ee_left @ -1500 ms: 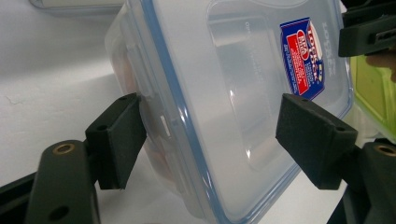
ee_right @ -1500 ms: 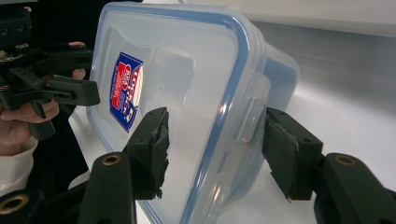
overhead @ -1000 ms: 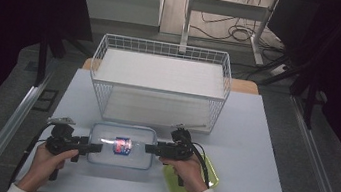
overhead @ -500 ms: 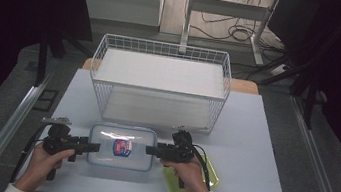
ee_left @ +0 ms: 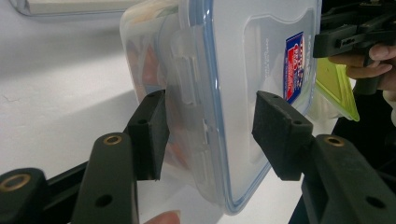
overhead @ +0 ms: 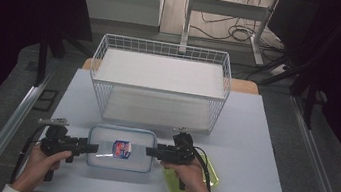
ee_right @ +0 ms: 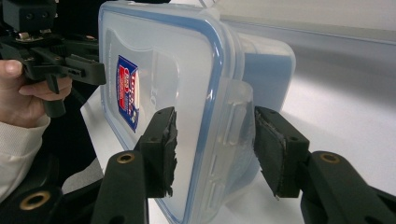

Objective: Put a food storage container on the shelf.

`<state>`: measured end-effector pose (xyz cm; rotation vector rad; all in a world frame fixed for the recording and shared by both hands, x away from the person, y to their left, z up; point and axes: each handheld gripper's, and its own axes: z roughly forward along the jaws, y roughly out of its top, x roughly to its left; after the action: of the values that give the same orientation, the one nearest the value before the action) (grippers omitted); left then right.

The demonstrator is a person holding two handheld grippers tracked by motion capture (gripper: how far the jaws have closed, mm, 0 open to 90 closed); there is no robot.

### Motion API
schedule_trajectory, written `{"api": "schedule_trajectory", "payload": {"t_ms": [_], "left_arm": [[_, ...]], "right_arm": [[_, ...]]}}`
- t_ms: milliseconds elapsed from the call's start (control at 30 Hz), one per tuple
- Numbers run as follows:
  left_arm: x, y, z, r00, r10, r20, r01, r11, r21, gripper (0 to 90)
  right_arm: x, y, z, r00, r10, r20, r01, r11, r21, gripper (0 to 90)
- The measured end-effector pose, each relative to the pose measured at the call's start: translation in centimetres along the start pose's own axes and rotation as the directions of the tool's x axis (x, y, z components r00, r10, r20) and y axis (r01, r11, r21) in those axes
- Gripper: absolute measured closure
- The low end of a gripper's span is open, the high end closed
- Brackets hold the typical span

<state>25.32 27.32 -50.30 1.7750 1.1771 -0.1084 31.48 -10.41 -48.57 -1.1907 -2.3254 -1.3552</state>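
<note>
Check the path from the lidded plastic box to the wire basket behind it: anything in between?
Nothing visible. The box sits on the table just in front of the wire basket, with bare tabletop between them. The left gripper and right gripper straddle its two short ends, and the green lid lies off to the right.

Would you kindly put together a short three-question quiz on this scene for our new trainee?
1. True or false: the wire basket stands on the side of the clear lidded container that is farther from the person.
2. Multiple choice: what lies under the person's right hand? A) a yellow-green lid B) a red cup C) a metal spoon
3. Fill in: the jaws of the left gripper and of the right gripper each straddle a side ____ of the container.

Key: 1 true. 2 A, the yellow-green lid. 3 latch; in both gripper views the jaws stand open on either side of it.
</note>
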Motion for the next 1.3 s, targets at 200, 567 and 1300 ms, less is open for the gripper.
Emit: {"api": "schedule_trajectory", "payload": {"t_ms": [200,567,1300], "left_arm": [[0.1,-0.1,-0.1,0.9999,0.004,0.011,-0.004,1.0,0.001,47.5],[0.2,-0.2,-0.2,0.9994,-0.023,0.026,0.024,0.9996,-0.017,48.6],[-0.9,0.3,-0.8,0.9998,0.007,0.018,-0.006,0.999,-0.044,49.7]], "right_arm": [[0.2,-0.1,-0.2,1.0,-0.01,0.0,0.01,1.0,0.007,51.3],[0.1,-0.2,-0.2,1.0,-0.006,-0.008,0.006,1.0,-0.001,51.5],[0.6,0.0,-1.0,0.9995,-0.031,0.0,0.031,0.999,-0.028,51.5]]}}
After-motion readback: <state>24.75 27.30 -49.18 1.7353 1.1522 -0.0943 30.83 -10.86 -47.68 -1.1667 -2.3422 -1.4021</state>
